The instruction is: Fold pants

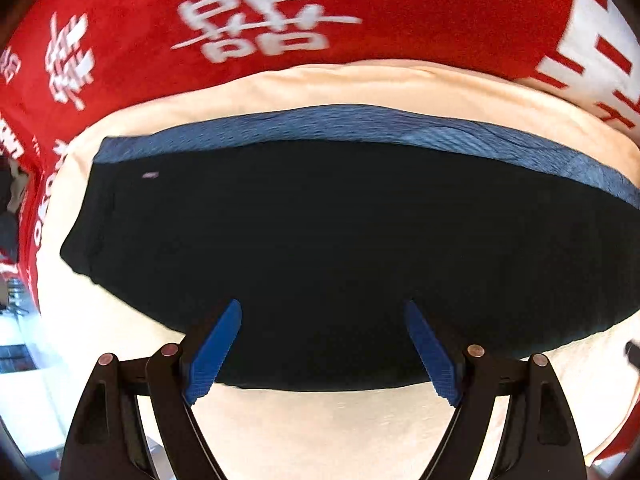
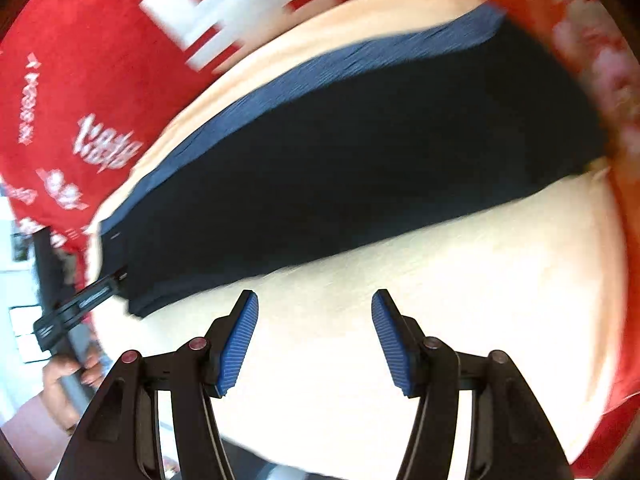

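Left gripper (image 1: 322,346) hovers wide open, empty, over the pants (image 1: 320,248); right gripper (image 2: 315,338) likewise gapes, empty. Pants lie long and flat on the cream cloth (image 2: 360,320) — looks halved lengthwise, cross-folds remaining.

Left wrist view: looks forward and down along its own gripper (image 1: 322,350), fingers rising from the bottom edge. Close over the dark pants (image 1: 320,248), which fill the middle of the frame; red printed cloth (image 1: 360,8) across the top.

Right wrist view: same forward-down aim past its gripper (image 2: 314,342), set further back and rolled, so the pants (image 2: 360,160) run diagonally from lower left to upper right.

Shared: pants, cream cover (image 1: 320,432) (image 2: 440,320), red cloth (image 2: 80,80). The left gripper (image 2: 80,304) shows at the right view's left edge.
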